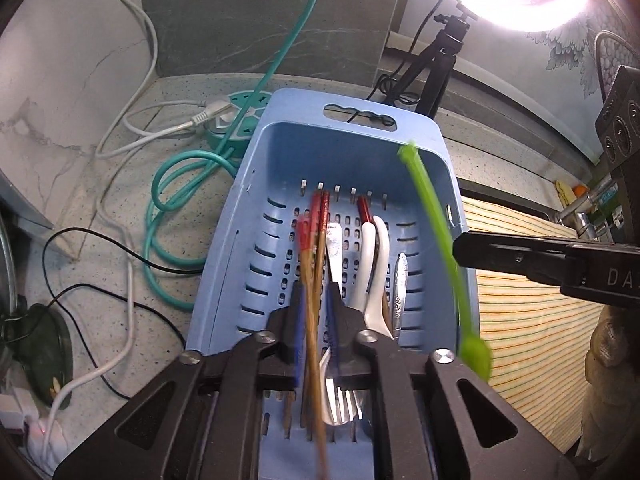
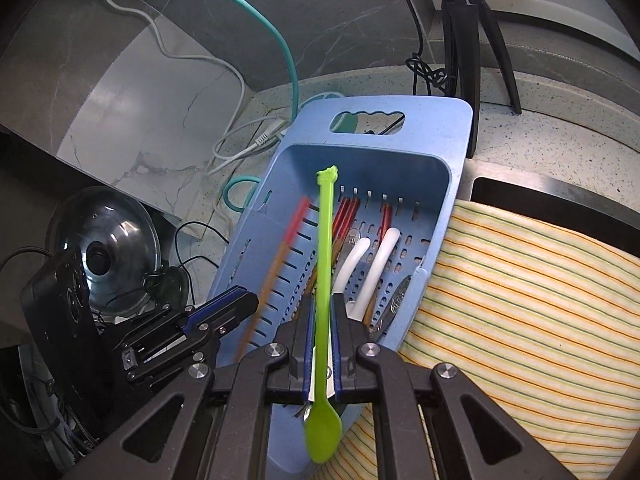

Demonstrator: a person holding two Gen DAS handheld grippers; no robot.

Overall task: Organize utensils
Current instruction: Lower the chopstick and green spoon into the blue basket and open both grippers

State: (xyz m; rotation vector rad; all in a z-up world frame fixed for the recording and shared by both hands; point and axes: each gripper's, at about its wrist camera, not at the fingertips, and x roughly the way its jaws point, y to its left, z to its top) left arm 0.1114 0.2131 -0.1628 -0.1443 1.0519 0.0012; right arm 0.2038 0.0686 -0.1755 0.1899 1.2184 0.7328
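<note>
A blue slotted basket (image 1: 260, 184) (image 2: 448, 184) lies on the counter with red-tipped chopsticks (image 1: 322, 216), white spoons (image 1: 370, 264) (image 2: 382, 264), a fork (image 1: 340, 404) and a metal utensil (image 1: 401, 280) inside. My left gripper (image 1: 316, 300) is shut on a red-tipped wooden chopstick (image 1: 310, 304), held above the basket; it shows blurred in the right wrist view (image 2: 280, 256). My right gripper (image 2: 322, 312) is shut on a green spoon (image 2: 324, 264), bowl towards the camera, over the basket's near end. The green spoon also shows in the left wrist view (image 1: 436, 216).
A striped yellow cloth (image 1: 532, 312) (image 2: 532, 304) lies right of the basket. Teal and white cables and a power strip (image 1: 236, 116) lie at the left. A tripod (image 1: 436, 64) stands behind. A glass pot lid (image 2: 104, 248) sits at the left.
</note>
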